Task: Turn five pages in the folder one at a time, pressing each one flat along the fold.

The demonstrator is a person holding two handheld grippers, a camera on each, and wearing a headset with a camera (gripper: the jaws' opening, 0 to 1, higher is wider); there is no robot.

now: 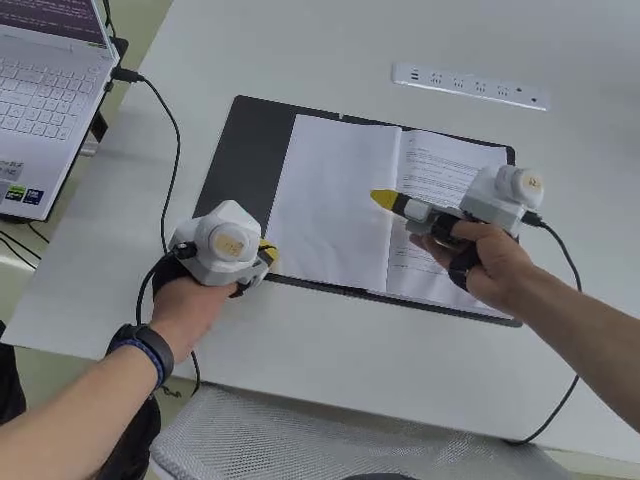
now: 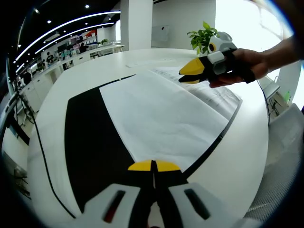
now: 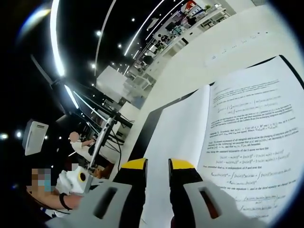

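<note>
Black folder [image 1: 238,150]: it is lying open on the white bench [image 1: 330,50], with its dark inside cover showing bare on the left.
Turned page [image 1: 330,200]: a blank white sheet is lying over on the left half, fairly flat, its inner edge running along the fold [image 1: 391,255].
Printed page [image 1: 455,170]: a sheet of dense text is facing up on the right half, not yet turned.
Progress: at least one page is sitting turned. The stack is giving no way to count how many of the five are lying beneath it, so what is left is only a judgement: probably several turns, each with its pressing.
Step in hand: going by where the tips are pointing, the crease of the turned page seems to be getting pressed, or is about to be.
Right tongs [image 1: 383,200]: they are reaching in from the right with the yellow tips over the fold. A narrow gap is showing between the tips and they are pinching nothing. I cannot tell whether they are touching the paper.
Left tongs [image 1: 266,254]: the tips are pressed together and carrying nothing. They are hovering at the folder's near edge, by the lower corner of the turned page, and I cannot tell if they are making contact there.
Surroundings: a laptop [image 1: 40,90] is sitting at the far left of the bench, and a power strip [image 1: 468,85] is lying beyond the folder.
</note>
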